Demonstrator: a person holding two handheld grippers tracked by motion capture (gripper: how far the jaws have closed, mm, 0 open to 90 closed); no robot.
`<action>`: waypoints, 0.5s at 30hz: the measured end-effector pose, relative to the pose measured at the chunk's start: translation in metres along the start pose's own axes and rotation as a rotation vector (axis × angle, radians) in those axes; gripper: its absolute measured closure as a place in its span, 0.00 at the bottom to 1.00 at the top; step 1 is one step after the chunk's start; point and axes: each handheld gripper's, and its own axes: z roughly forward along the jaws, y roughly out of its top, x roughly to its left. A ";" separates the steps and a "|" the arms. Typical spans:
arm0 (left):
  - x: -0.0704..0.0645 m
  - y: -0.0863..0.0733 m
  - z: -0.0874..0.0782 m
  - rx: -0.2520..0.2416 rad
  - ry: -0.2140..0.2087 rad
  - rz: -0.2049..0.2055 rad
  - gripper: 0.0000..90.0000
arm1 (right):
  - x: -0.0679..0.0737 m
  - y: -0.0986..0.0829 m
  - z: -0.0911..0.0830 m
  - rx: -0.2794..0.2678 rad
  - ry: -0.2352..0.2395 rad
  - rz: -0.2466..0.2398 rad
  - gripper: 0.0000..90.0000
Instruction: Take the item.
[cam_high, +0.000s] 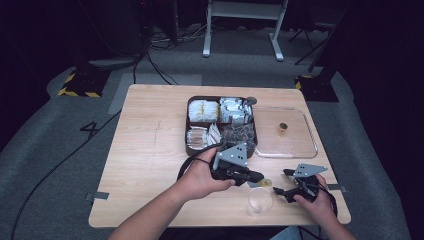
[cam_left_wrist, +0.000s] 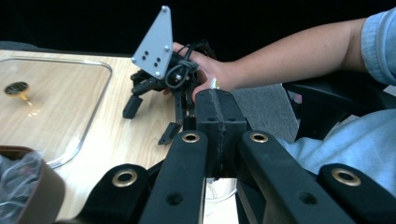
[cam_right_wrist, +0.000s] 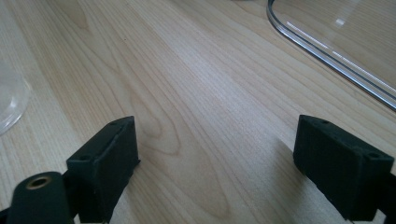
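Note:
My left gripper (cam_high: 257, 176) lies sideways near the table's front, jaws pressed together and pointing right. A small pale yellow piece (cam_high: 266, 183) shows right at their tip, apparently pinched; it peeks over the tip (cam_left_wrist: 215, 84) in the left gripper view. Just below stands a clear plastic cup (cam_high: 260, 201), also at the left edge (cam_right_wrist: 9, 102) of the right gripper view. My right gripper (cam_high: 281, 181) rests to the cup's right, jaws open and pointing left over bare wood (cam_right_wrist: 217, 163). It also appears beyond the left jaws (cam_left_wrist: 150, 122).
A brown compartment tray (cam_high: 188, 142) of sachets and wrapped packets sits mid-table (cam_left_wrist: 46, 186). To its right lies a clear flat tray (cam_high: 286, 156) (cam_left_wrist: 93, 126) (cam_right_wrist: 327, 56) holding a small gold object (cam_high: 283, 127) (cam_left_wrist: 16, 87). The table's left half is bare wood.

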 end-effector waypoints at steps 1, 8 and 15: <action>0.000 -0.002 0.004 -0.003 -0.007 0.000 1.00 | 0.000 0.000 0.000 0.000 0.000 0.000 0.16; -0.002 -0.011 0.022 0.021 -0.022 0.012 1.00 | 0.000 0.000 0.000 -0.001 0.000 0.002 0.16; -0.003 -0.024 0.041 0.041 -0.042 -0.001 1.00 | 0.000 0.000 0.000 -0.001 0.000 0.002 0.15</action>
